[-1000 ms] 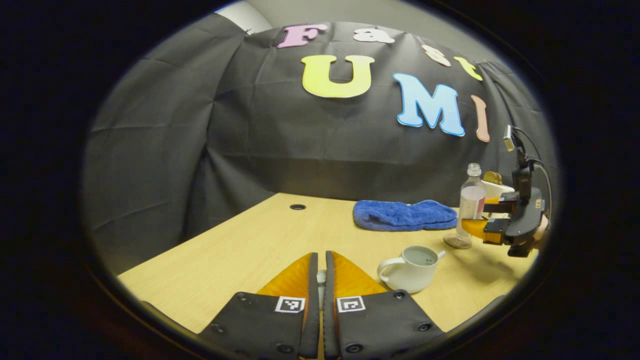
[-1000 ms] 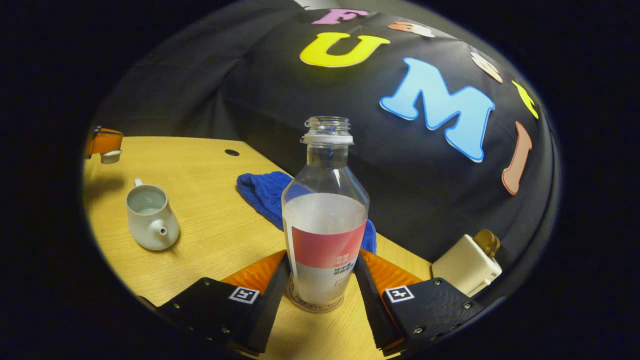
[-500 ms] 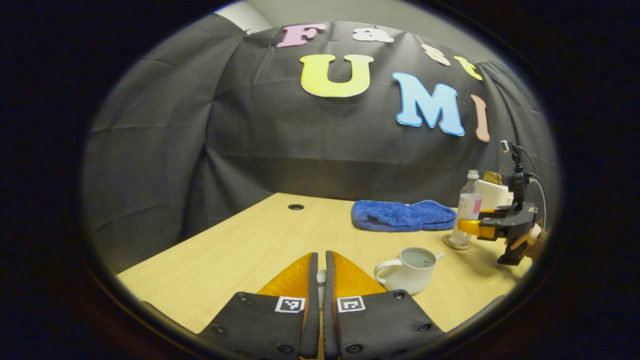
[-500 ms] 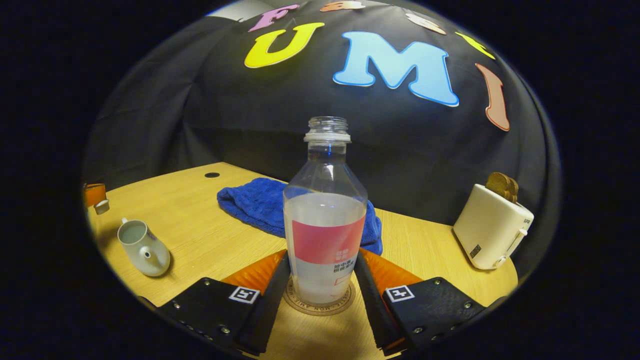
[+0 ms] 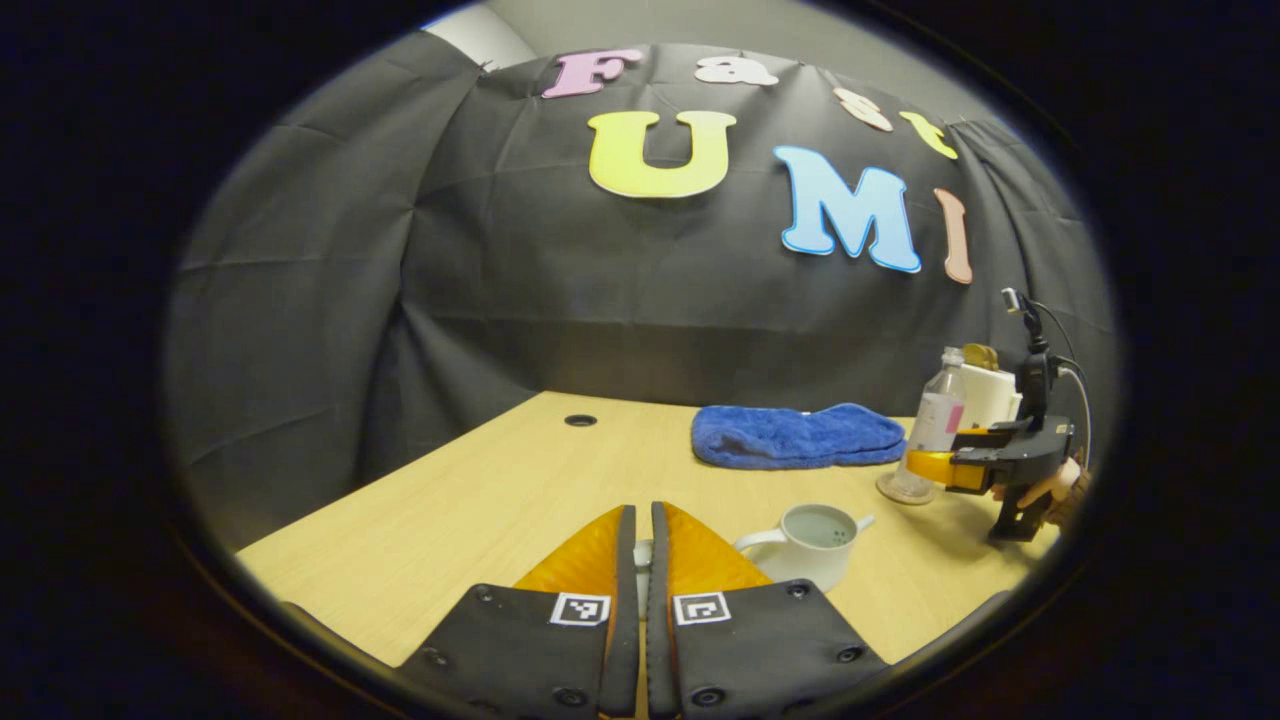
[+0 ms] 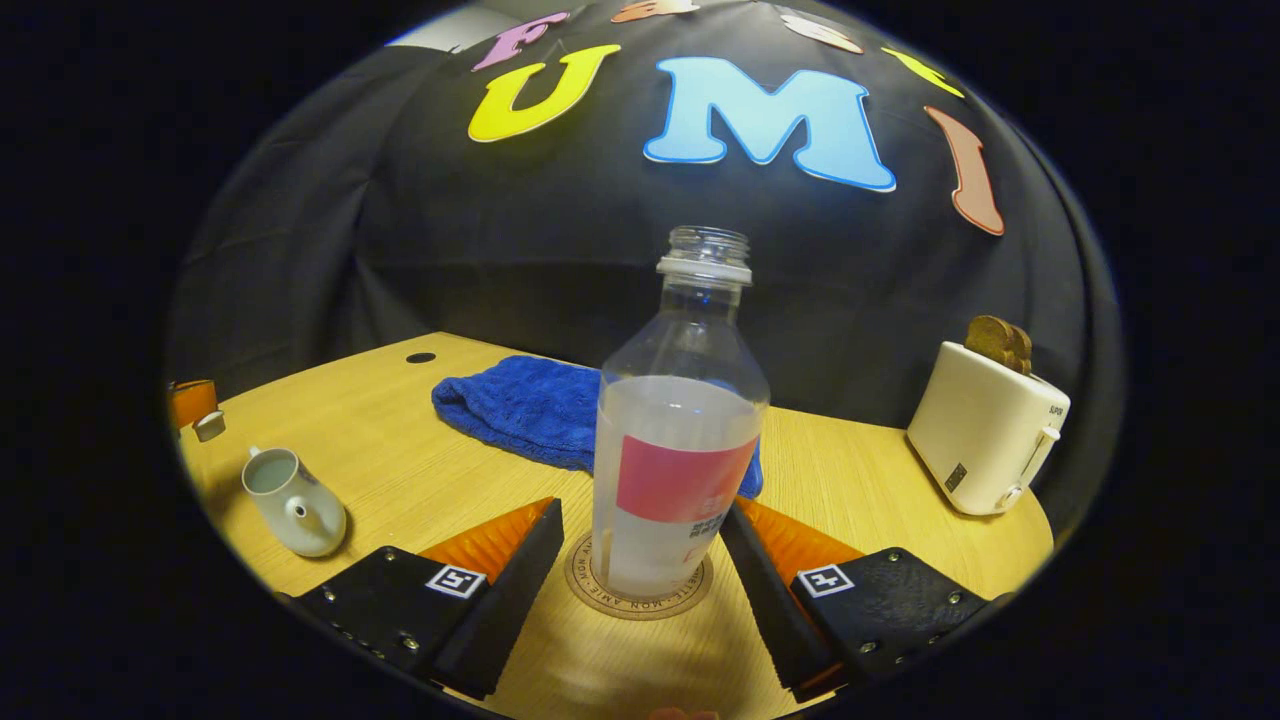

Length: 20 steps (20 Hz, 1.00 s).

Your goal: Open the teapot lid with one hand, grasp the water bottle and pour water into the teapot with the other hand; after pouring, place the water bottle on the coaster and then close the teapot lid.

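Right gripper view: right tool [image 6: 640, 560] released, straddling water bottle [image 6: 680, 450] upright on coaster [image 6: 640, 603].

On the desk [image 6: 420, 470], the bottle [image 6: 680, 440] stands on its coaster [image 6: 640, 600], the towel [image 6: 520, 405] behind it, teapot [image 6: 290, 500] left, toaster [image 6: 985, 425] right.

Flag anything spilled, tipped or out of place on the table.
Nothing stands out. The water bottle stands upright on the coaster, the open teapot sits upright with water inside, and no puddle shows on the table around either.
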Available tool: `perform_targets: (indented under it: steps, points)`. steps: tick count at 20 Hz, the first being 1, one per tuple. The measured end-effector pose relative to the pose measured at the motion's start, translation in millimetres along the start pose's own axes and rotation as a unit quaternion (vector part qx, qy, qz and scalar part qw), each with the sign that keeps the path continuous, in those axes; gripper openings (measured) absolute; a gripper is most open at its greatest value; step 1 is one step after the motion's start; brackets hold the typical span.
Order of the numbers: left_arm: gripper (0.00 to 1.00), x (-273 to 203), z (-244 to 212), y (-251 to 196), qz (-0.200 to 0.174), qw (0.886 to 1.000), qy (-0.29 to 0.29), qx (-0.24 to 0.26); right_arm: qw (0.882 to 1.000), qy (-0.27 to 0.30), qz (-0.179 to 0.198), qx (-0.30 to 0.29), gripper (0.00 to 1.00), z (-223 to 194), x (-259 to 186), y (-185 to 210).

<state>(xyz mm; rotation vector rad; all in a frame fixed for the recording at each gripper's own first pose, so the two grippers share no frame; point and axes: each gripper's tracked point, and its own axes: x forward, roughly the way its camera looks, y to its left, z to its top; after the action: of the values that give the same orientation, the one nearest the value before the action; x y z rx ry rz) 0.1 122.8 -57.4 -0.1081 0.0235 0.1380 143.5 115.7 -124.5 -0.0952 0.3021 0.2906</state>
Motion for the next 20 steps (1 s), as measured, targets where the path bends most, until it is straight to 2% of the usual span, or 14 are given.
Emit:
perform_targets:
  steps: [11,20]
  points:
    - [0.10,28,36,-71,-0.071,0.997,-0.028,0.013,0.999,-0.035,-0.018,0.029,0.98,4,-50,-23]
    - [0.10,40,12,-112,-0.099,0.995,-0.008,0.019,0.997,-0.055,-0.011,0.048,0.97,7,-80,-24]
